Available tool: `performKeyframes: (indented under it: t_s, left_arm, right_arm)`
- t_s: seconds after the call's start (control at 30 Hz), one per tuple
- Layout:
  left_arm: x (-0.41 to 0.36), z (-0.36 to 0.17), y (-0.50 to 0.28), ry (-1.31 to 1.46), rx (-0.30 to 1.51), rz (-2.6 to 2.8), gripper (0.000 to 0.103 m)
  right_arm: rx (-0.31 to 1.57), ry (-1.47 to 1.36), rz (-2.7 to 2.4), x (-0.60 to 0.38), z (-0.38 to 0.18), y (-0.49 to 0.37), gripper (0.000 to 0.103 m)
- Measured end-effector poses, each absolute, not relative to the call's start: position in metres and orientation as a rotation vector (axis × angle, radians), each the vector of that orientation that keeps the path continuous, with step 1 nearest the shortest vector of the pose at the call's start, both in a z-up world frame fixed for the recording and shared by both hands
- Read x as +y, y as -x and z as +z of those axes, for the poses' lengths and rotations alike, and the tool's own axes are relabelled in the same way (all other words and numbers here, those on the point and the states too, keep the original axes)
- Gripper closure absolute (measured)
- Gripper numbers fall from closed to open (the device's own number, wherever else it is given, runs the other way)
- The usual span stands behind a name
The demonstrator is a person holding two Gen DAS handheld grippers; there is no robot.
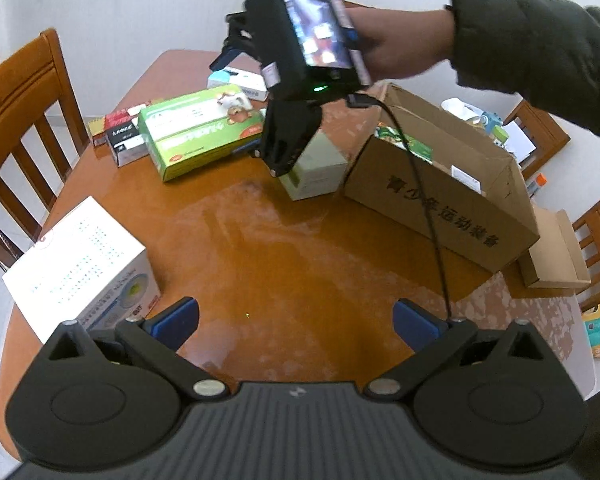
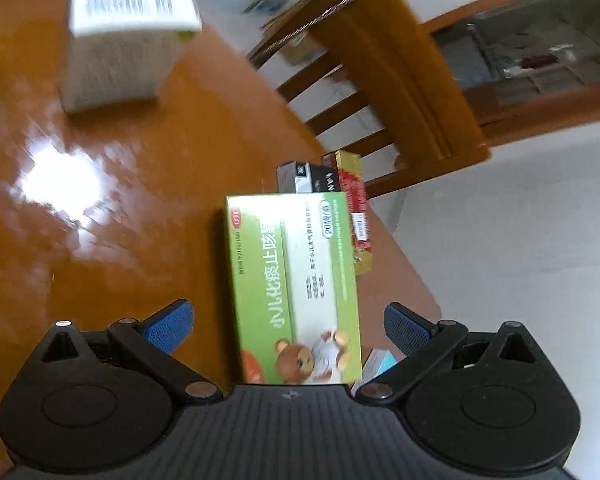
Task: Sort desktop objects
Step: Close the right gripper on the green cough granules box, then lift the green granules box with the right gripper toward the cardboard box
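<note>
On the table: boxes lie scattered over the glossy brown wooden table point(image 1: 268, 264), with wooden chairs around its edge.
Left gripper: the left gripper point(image 1: 296, 320) sits at the bottom of the left wrist view, its blue-padded fingers spread wide apart with only bare tabletop between them.
Right gripper: the right gripper point(image 2: 288, 326) fills the bottom of its own view, fingers wide open, holding nothing; in the left wrist view it appears top centre, held in the person's hand point(image 1: 400, 46) above the boxes.
Green box: the green medicine box point(image 2: 296, 284) with a bear picture lies flat at centre frame in the right wrist view, reaching down between the open fingers without touching either pad; in the left wrist view it sits left of centre.
Small boxes: a black-and-white box point(image 2: 304, 178) and a red-and-gold box point(image 2: 354, 204) lie just beyond the green one, near the table edge.
White box: a white box point(image 1: 80, 268) stands at the left of the left wrist view, beside the left finger.
Cardboard carton: an open cardboard carton point(image 1: 440, 196) stands at the right, some packets inside.
Pale box: a pale box point(image 1: 320, 168) sits just left of the carton.
</note>
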State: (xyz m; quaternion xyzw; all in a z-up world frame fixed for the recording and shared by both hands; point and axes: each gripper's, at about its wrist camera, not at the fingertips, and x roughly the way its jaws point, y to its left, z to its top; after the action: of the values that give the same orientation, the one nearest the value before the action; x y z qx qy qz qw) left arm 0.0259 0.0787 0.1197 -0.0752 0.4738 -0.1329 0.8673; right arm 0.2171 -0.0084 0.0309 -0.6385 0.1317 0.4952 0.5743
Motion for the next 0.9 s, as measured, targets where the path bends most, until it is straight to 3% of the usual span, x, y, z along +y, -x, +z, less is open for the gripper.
performKeyframes:
  t_s: [0.8,0.9]
  left_arm:
    - [0.116,0.100,-0.043,0.234,1.020,-0.306,0.000]
    - [0.117,0.098,-0.045,0.239,1.022,-0.306,0.000]
  right_arm:
    - [0.485,1.616,1.218,0.045,-0.019,-0.254,0.000]
    - [0.492,1.601,1.223,0.043,-0.019,-0.253,0.006]
